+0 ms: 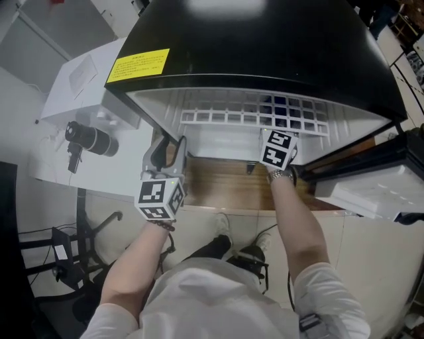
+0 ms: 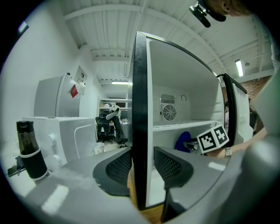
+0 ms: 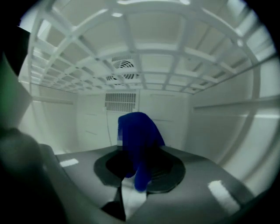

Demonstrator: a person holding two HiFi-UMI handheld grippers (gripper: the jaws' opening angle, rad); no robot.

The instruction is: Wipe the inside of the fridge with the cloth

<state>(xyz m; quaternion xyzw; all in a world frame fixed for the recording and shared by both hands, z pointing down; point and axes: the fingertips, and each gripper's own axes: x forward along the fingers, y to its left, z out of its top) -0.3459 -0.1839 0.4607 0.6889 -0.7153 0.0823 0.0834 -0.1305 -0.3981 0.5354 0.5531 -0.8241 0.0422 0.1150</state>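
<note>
My left tongs [image 2: 142, 165] pinch the front edge of the side wall [image 2: 139, 109] of the black-and-white fridge [image 1: 265, 40]. My right tongs [image 3: 139, 170] reach inside, under the white wire shelf [image 1: 255, 112], clamped on the dark blue cloth [image 3: 138, 133], which is bunched up before the white back wall [image 3: 164, 107].

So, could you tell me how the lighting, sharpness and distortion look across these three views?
Head view: sharp, with a white glare patch on the black fridge top. Left gripper view: strong fisheye bowing the fridge wall, dark round vignette. Right gripper view: evenly bright white interior, but the blue cloth is soft and blurred.
</note>
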